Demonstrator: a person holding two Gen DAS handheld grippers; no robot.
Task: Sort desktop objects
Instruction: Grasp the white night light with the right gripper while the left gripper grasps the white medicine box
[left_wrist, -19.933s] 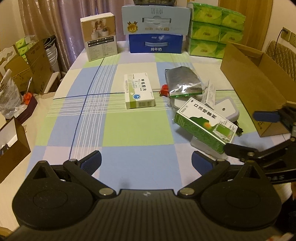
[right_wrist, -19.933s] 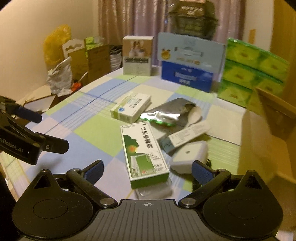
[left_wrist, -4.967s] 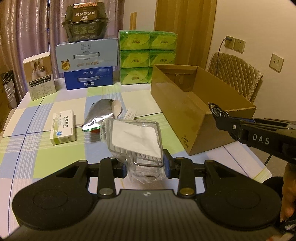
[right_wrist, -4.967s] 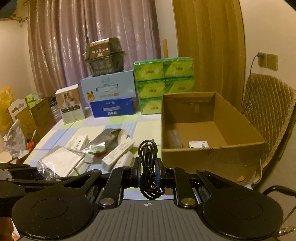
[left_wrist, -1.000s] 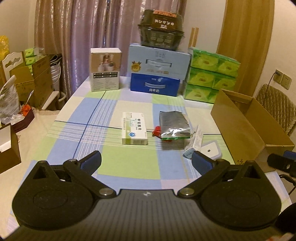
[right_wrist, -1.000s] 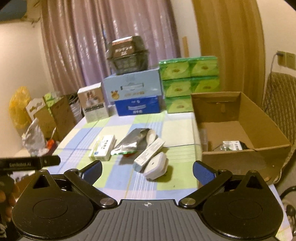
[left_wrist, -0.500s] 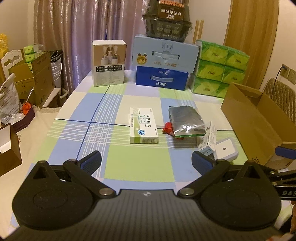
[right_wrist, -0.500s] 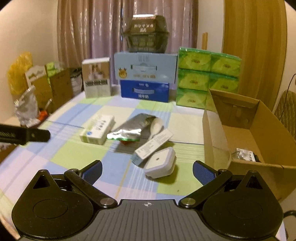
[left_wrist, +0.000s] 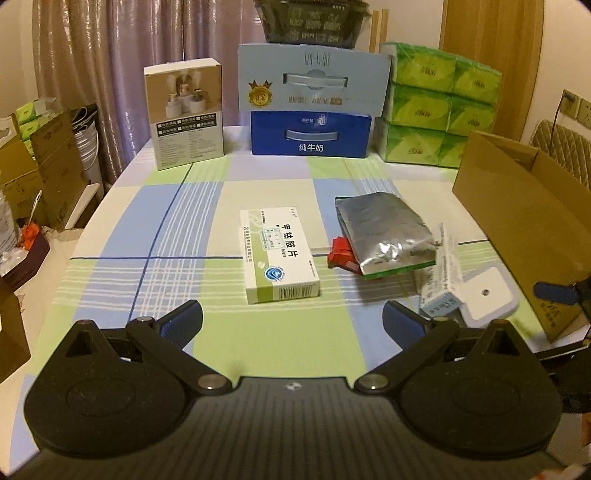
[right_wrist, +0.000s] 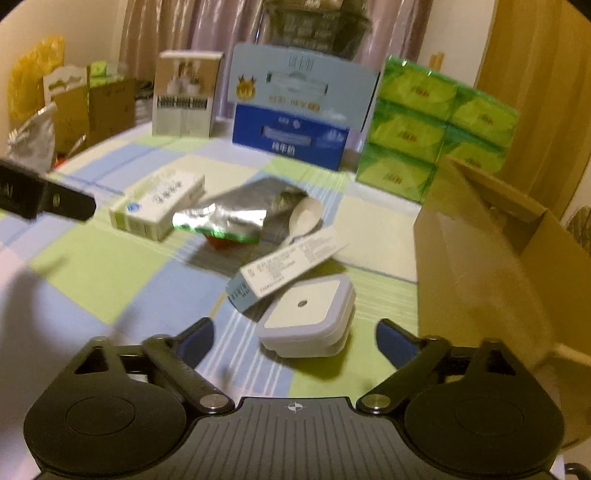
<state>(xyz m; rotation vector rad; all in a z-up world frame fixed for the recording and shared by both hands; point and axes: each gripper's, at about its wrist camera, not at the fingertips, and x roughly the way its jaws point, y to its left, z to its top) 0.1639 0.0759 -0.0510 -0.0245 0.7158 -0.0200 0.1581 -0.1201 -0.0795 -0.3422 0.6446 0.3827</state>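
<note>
The left gripper (left_wrist: 291, 319) hangs above the checked tablecloth (left_wrist: 162, 236) with its jaws spread wide and nothing between them; just ahead lies the white-and-green medicine box (left_wrist: 277, 254), flat on the cloth, its long axis running away from the camera and its barcoded end toward the gripper. To its right a silver foil pouch (left_wrist: 382, 230) lies flat with its long axis also running away, torn end nearest, over something red (left_wrist: 341, 255). The right gripper (right_wrist: 294, 339) is likewise spread and empty, and between its fingertips sits the square white device (right_wrist: 308, 317) (a small dot marks the middle of its top face). A long narrow carton (right_wrist: 286, 267) rests tilted on that device's far edge, its axis slanting from near left to far right. A white spoon (right_wrist: 303, 218) lies by the pouch, bowl pointing away. The brown cardboard box (right_wrist: 491, 266) stands open at the right edge of the table.
</note>
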